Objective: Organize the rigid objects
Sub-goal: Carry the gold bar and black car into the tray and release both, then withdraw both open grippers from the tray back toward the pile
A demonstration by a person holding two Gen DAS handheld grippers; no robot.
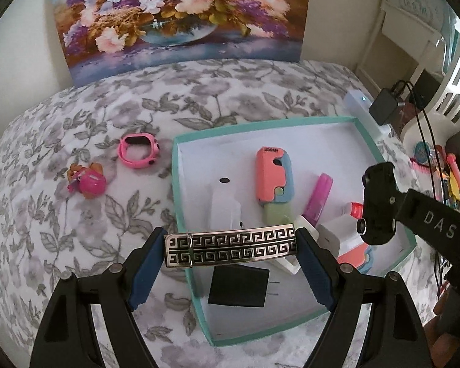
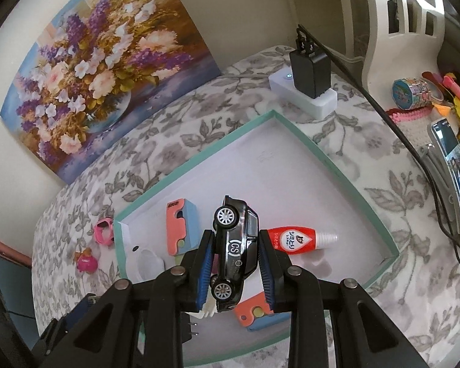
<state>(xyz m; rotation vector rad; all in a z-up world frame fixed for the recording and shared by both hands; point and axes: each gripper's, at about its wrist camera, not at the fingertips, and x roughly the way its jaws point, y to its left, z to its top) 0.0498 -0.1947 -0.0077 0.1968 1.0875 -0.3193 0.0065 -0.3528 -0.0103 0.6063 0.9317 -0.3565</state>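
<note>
My left gripper [image 1: 230,247] is shut on a silver bar with a black key pattern [image 1: 230,246], held crosswise above the near left part of the teal-rimmed white box [image 1: 176,184]. My right gripper [image 2: 236,256] is shut on a black toy car [image 2: 234,245], held on its side above the same box [image 2: 322,153]; the car also shows in the left wrist view [image 1: 378,202]. In the box lie a pink-and-blue case [image 1: 273,174], a black plug adapter [image 1: 238,286], a magenta tube [image 1: 319,196] and a red-and-white tube [image 2: 294,240].
On the flowered cloth left of the box lie a pink watch [image 1: 138,150] and a pink toy figure [image 1: 87,182]. A flower painting [image 1: 181,18] leans on the back wall. A white power strip with a black charger [image 2: 309,76] sits behind the box; a phone [image 2: 454,181] lies at right.
</note>
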